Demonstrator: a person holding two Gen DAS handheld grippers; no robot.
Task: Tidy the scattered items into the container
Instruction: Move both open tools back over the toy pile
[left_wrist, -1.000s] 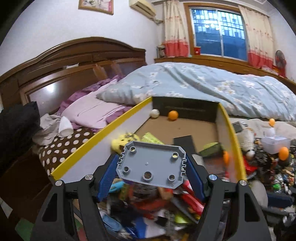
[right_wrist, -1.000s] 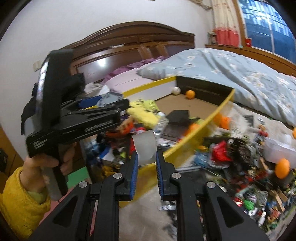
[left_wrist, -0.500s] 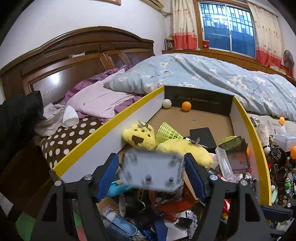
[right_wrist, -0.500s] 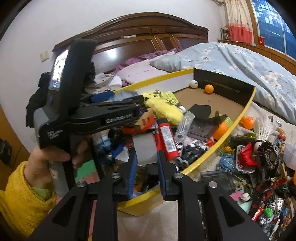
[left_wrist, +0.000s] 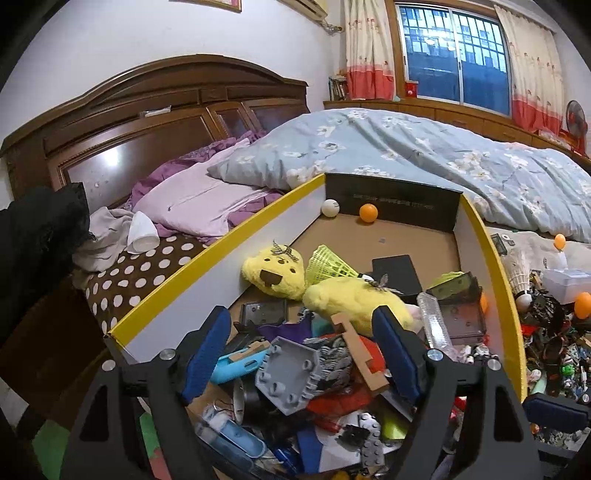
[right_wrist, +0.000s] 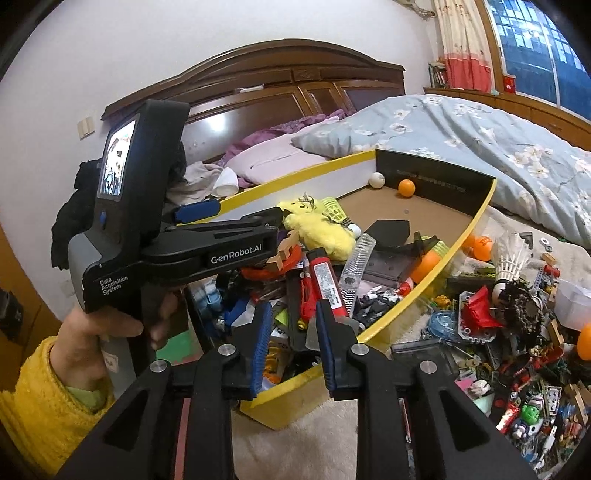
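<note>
A large yellow-rimmed cardboard box (left_wrist: 221, 254) holds a heap of toys, with a yellow plush (left_wrist: 354, 295) on top. My left gripper (left_wrist: 301, 325) hangs over the near end of the box, its jaws opening wide. Nothing is between them. A grey studded plate (left_wrist: 286, 373) lies loose on the heap below it. My right gripper (right_wrist: 291, 317) is over the box's near corner (right_wrist: 280, 402), its jaws opening a little. A small grey piece (right_wrist: 311, 334) shows low beside its right finger, and no pad presses on it.
Scattered toys (right_wrist: 517, 332) cover the carpet right of the box, with a clear plastic tub (left_wrist: 565, 280) and orange balls among them. A bed with a blue quilt (left_wrist: 443, 158) lies behind. A hand in a yellow sleeve (right_wrist: 92, 332) holds the left gripper.
The left jaws spread and the grey plate fell from between them onto the heap. The right gripper came in over the box corner and its jaws parted from the grey piece.
</note>
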